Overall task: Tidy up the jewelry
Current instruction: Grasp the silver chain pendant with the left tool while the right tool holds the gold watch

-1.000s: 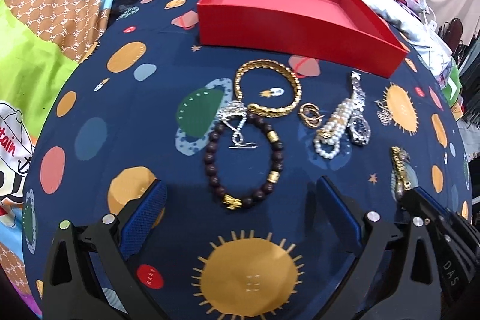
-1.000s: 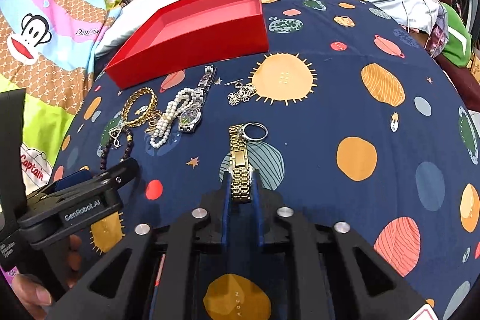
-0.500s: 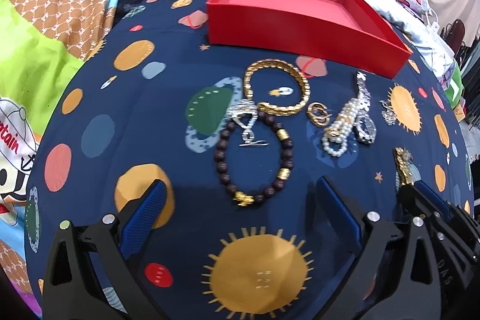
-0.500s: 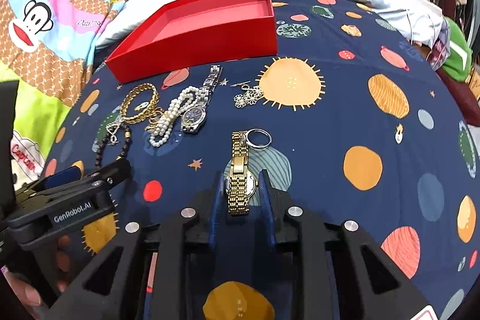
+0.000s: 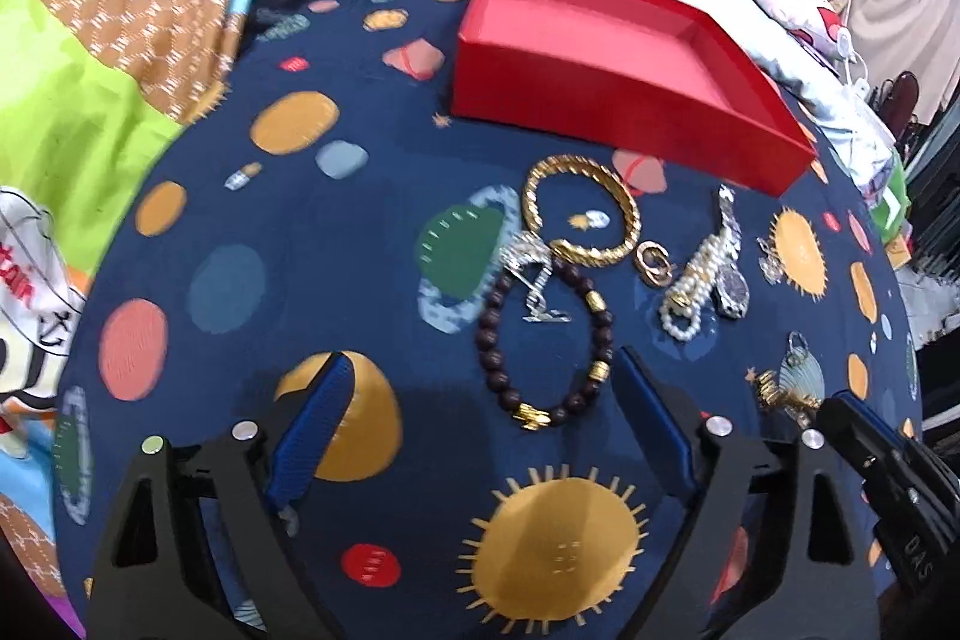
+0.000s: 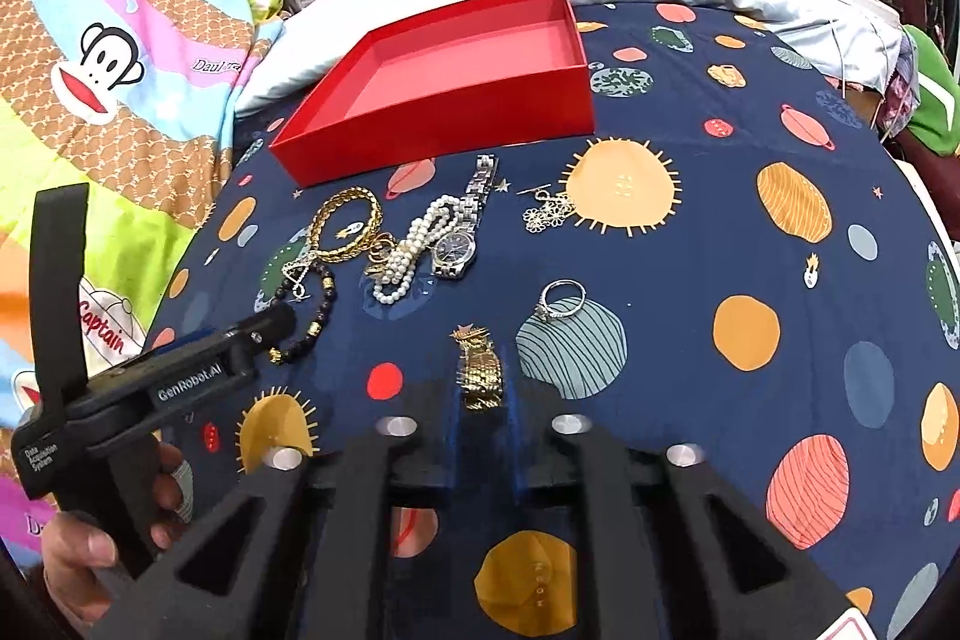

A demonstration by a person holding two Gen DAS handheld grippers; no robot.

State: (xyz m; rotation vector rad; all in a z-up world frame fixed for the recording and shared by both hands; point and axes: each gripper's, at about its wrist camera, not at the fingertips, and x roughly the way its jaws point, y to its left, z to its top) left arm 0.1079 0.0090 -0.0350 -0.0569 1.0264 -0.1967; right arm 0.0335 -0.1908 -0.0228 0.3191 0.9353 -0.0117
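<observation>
The gold watch [image 6: 480, 370] sits pinched between the blue pads [image 6: 513, 400] of the right gripper [image 6: 480, 400], its band bunched up and sticking out forward past the fingertips. In the left wrist view the same watch [image 5: 783, 394] shows as a gold clump at the tip of the right gripper [image 5: 852, 415], to the right of the bead bracelet.

Taking the red box [image 6: 444, 82] as landmark: it lies open, with nothing in it, at the far side of the blue cloth [image 6: 690, 280]. Just in front of its near wall lie the gold bracelet [image 6: 348, 226], then the pearl strand [image 6: 414, 244] and the silver watch [image 6: 462, 226], these two touching side by side. A small gold piece [image 6: 378, 259] lies between bracelet and pearls. A flower charm [image 6: 546, 211] is off the box's near right corner. The ring [image 6: 561, 298] lies farther toward the camera, near the held watch but apart from it. The bead bracelet [image 5: 543, 340] lies nearer still on the left, with a silver chain [image 5: 534, 274] draped across its top and touching the gold bracelet [image 5: 579, 214].

The left gripper [image 5: 480, 430] has its fingers spread wide over the cloth, its right pad [image 5: 651, 418] just beside the beads; it holds nothing. A hand [image 6: 102, 538] grips its handle.
</observation>
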